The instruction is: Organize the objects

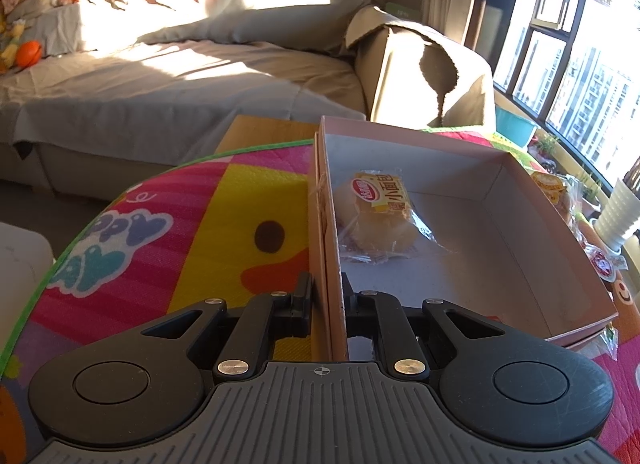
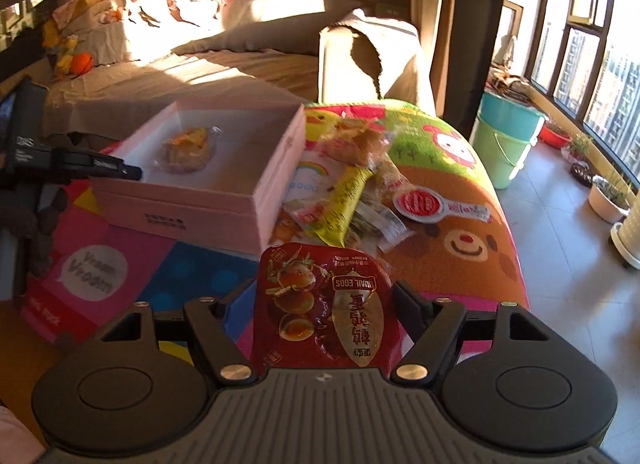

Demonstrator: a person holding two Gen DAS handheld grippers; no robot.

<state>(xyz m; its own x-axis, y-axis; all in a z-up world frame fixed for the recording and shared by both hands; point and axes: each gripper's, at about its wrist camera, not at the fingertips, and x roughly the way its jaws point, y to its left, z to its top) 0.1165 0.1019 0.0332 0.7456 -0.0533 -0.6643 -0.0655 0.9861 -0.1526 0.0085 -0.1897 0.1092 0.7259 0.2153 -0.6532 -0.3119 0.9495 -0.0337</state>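
My left tongs (image 1: 327, 300) are pinched nearly shut on the box (image 1: 520, 200) wall, one finger outside and one inside, steadying it on the worktop (image 1: 200, 200). Inside the box, near that same wall, lies one bun (image 1: 376, 220) in clear wrap; its yellow label carries Chinese characters that I read only in part.

From the right wrist view the box (image 2: 224, 200) sits ahead and to the left of my right tongs (image 2: 324, 300), with dark print on its front wall too small to read. Right of the box is a pile of snacks (image 2: 360, 184), among them a yellow packet (image 2: 340, 204) and a round red-and-white label.

My right tongs stand about half open, clamped on a red egg pack (image 2: 324, 304) that fills the gap between the fingers. Its film reads "QUAIL EGGS" upside down beside large Chinese characters. The pack's long axis runs along the fingers.

I judge the next move to be a carry up and left to the box, which my right hand must make.
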